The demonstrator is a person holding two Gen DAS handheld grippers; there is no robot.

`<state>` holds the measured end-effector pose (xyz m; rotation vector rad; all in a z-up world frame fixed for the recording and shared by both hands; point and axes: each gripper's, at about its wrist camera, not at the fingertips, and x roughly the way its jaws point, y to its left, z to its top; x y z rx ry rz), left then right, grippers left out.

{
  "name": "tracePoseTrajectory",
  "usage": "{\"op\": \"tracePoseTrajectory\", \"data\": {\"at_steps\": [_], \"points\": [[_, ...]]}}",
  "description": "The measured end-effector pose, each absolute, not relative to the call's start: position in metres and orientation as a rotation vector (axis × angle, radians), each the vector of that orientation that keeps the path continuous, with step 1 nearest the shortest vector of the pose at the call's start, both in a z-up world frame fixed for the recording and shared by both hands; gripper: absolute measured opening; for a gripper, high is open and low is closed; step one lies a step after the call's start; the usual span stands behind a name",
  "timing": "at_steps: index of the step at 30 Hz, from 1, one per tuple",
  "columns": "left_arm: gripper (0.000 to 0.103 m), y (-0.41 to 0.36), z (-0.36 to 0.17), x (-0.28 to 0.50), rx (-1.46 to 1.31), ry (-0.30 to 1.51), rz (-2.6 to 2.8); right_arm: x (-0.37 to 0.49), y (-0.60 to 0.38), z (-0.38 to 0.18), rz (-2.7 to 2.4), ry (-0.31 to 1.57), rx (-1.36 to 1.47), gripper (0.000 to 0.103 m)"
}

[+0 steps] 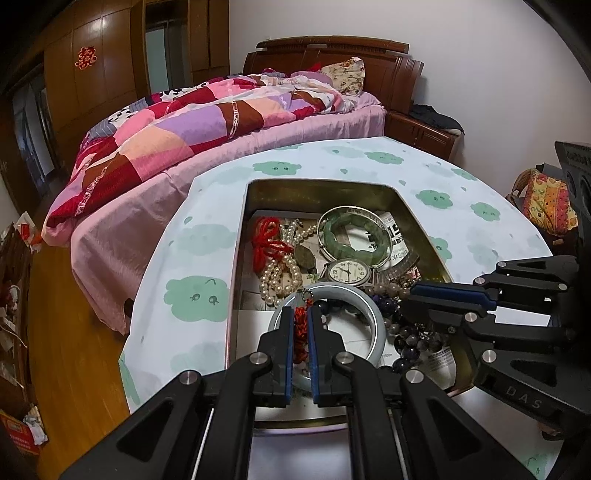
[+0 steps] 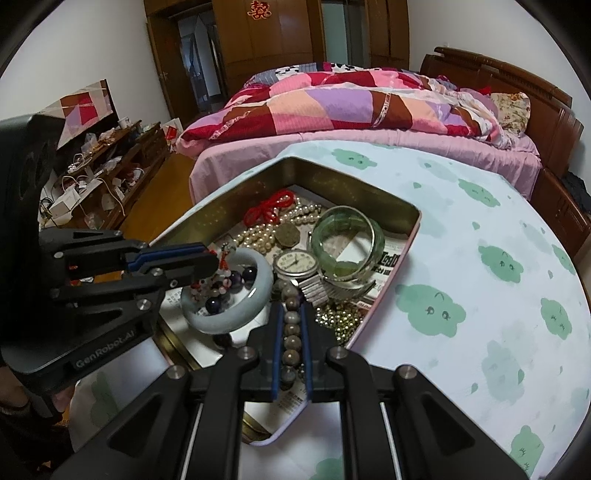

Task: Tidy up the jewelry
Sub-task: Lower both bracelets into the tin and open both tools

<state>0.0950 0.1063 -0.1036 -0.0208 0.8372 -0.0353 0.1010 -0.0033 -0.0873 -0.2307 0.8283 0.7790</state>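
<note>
An open gold tin (image 1: 322, 184) (image 2: 354, 186) on the table holds a jumble of jewelry. My left gripper (image 1: 300, 312) (image 2: 212, 260) is shut on a red knotted cord (image 1: 301, 325) with a beaded charm (image 2: 218, 280), over a pale jade bangle (image 1: 364, 301) (image 2: 225, 319). My right gripper (image 2: 290, 312) (image 1: 413, 291) is shut on a strand of brown beads (image 2: 291, 332). Further in lie a green bangle (image 1: 354, 236) (image 2: 343, 243), a wristwatch (image 1: 349, 273) (image 2: 295, 263), pearls (image 1: 280, 271) (image 2: 258, 232) and another red cord (image 1: 266, 240) (image 2: 269, 206).
The table wears a white cloth with green clouds (image 1: 369, 158) (image 2: 480, 295). Behind it stands a bed with a patchwork quilt (image 1: 192, 125) (image 2: 351, 103). A cluttered low cabinet (image 2: 103, 173) is at the left, a wooden wardrobe (image 2: 280, 33) at the back.
</note>
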Motion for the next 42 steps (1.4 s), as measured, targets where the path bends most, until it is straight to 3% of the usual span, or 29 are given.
{"op": "tracePoseTrajectory", "data": {"at_steps": [14, 17, 19, 20, 22, 24, 42], "points": [[0.006, 0.108, -0.105, 0.093, -0.029, 0.825, -0.010, 0.105, -0.002, -0.093, 0.774, 0.840, -0.237, 0.013], [0.008, 0.110, -0.096, 0.087, -0.042, 0.819, 0.005, 0.102, -0.008, -0.086, 0.778, 0.826, -0.205, 0.027], [0.018, 0.112, -0.086, 0.079, -0.052, 0.794, 0.019, 0.097, -0.014, -0.078, 0.777, 0.803, -0.184, 0.051], [0.024, 0.112, -0.081, 0.075, -0.056, 0.782, 0.023, 0.094, -0.019, -0.072, 0.774, 0.784, -0.171, 0.053], [0.055, 0.113, -0.069, 0.066, -0.062, 0.742, 0.048, 0.090, -0.027, -0.064, 0.761, 0.763, -0.153, 0.054], [0.064, 0.114, -0.055, 0.056, -0.053, 0.687, 0.081, 0.087, -0.035, -0.057, 0.751, 0.752, -0.130, 0.056], [0.065, 0.103, -0.017, 0.037, -0.035, 0.585, 0.074, 0.071, -0.056, -0.019, 0.717, 0.633, -0.078, 0.063]]}}
